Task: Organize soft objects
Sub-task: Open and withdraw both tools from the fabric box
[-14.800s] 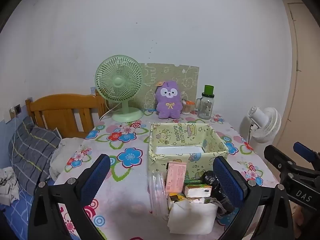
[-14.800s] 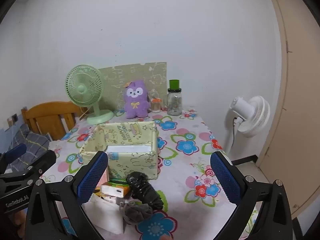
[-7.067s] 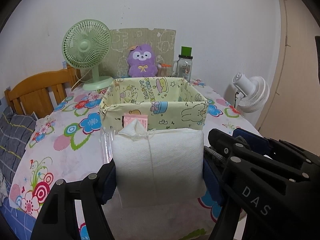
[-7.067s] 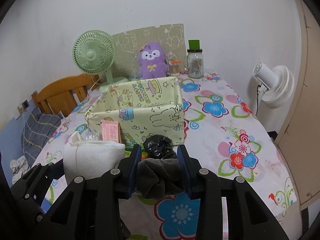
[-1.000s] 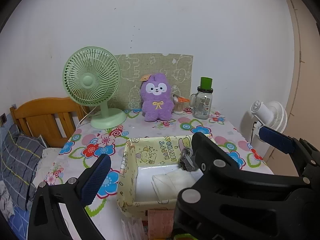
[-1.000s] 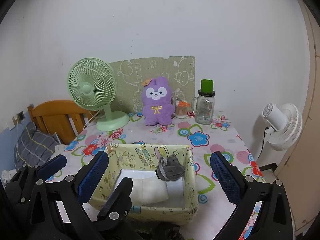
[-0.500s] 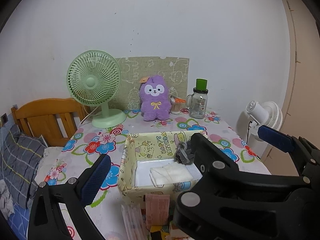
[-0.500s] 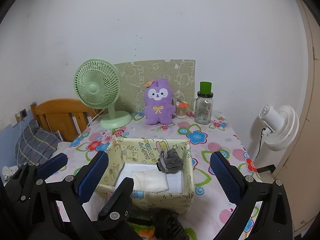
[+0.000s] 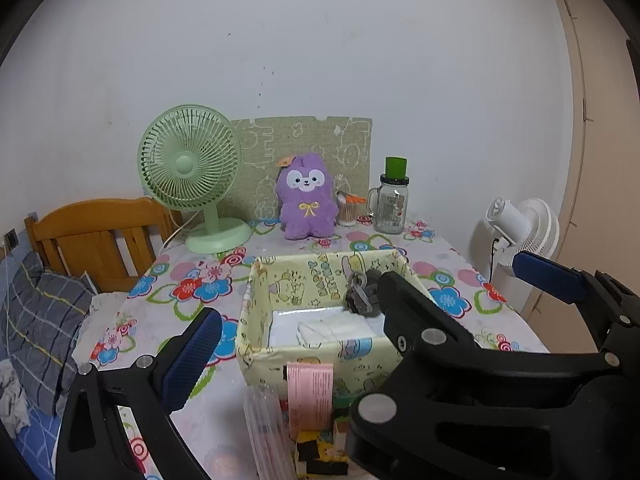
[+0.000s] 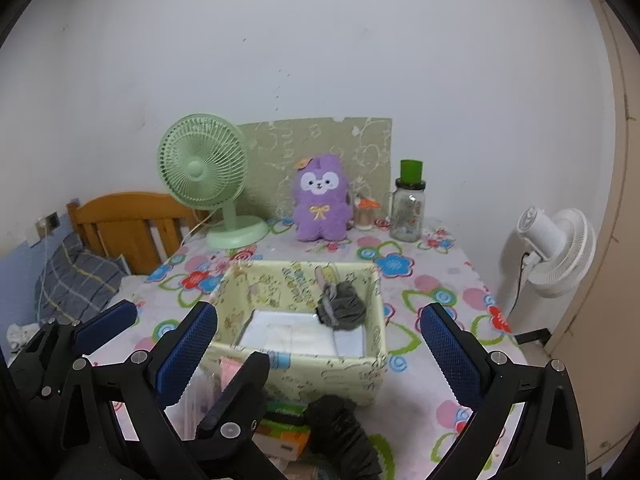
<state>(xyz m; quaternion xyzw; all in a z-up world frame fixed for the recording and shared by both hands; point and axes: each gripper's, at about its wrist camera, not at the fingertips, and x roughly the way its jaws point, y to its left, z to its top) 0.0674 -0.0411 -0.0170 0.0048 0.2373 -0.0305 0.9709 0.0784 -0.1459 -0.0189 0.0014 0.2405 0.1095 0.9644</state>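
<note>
A yellow printed fabric box (image 9: pixel 256 344) stands mid-table. A folded white cloth (image 9: pixel 336 328) lies flat in it, and a grey soft bundle (image 9: pixel 362 294) leans in its back right corner. The right wrist view shows the same box (image 10: pixel 376 344), white cloth (image 10: pixel 288 334) and grey bundle (image 10: pixel 342 310). A black soft item (image 10: pixel 340 428) lies on the table in front of the box. My left gripper (image 9: pixel 324 360) is open and empty, its right finger hidden behind the right gripper's body. My right gripper (image 10: pixel 318 348) is open and empty, back from the box.
A pink packet (image 9: pixel 310 384), a clear plastic piece (image 9: pixel 264 428) and small cartons lie before the box. A green fan (image 9: pixel 190 176), a purple plush (image 9: pixel 306 200) and a glass jar (image 9: pixel 392 204) line the wall. A white fan (image 9: pixel 524 232) stands right, a wooden headboard (image 9: pixel 96 236) left.
Both grippers have drawn back from the box, staying open. The box looks farther off, and the packets and black item in front of it have come into view.
</note>
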